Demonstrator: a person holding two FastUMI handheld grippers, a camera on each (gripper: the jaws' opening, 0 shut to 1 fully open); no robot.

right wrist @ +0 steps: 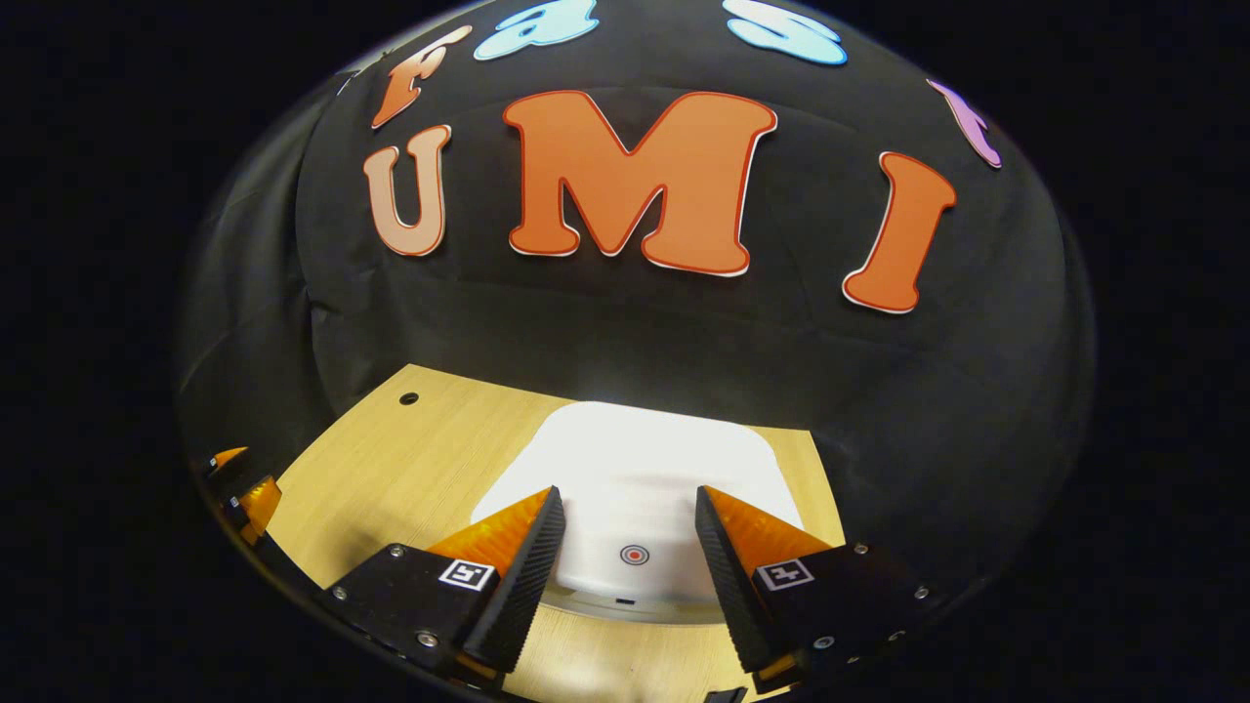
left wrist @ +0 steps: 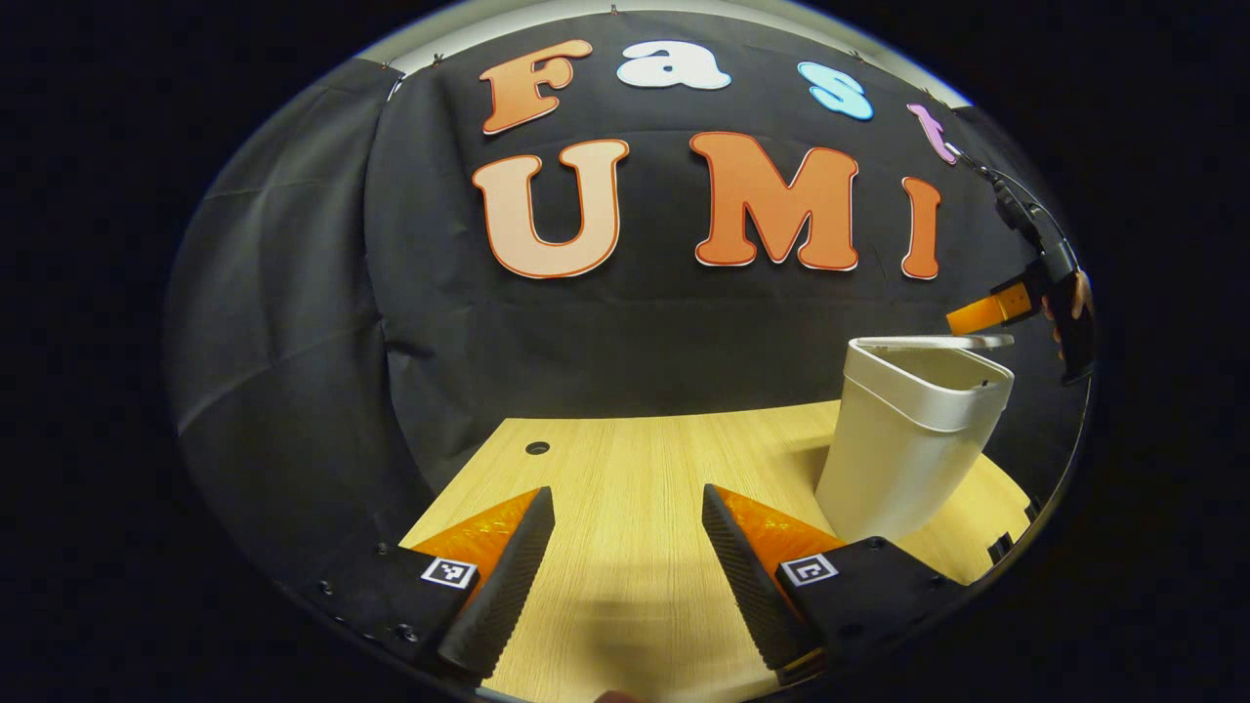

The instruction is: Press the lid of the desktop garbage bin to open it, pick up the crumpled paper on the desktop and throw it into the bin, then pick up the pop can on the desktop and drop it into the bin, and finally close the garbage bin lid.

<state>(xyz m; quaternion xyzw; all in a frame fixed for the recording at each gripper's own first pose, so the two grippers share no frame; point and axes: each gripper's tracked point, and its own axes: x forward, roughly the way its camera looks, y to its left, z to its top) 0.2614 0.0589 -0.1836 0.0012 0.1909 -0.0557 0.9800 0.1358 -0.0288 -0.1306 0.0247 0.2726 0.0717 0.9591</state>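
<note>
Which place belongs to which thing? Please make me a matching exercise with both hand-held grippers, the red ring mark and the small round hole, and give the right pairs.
Things:
1. left hand-held gripper
2. right hand-held gripper
3. red ring mark
4. small round hole

Places:
a. on the lid of the garbage bin
b. over the lid, fingers apart
c. in the tabletop, towards its far edge
d. over bare tabletop, fingers apart

Pairs: 1-d, 2-b, 3-a, 4-c.

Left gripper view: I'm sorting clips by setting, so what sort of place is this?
Most likely a staged recording booth, not a home: black cloth wall, a bare wooden desktop and one white garbage bin with a handheld gripper above it.
</note>
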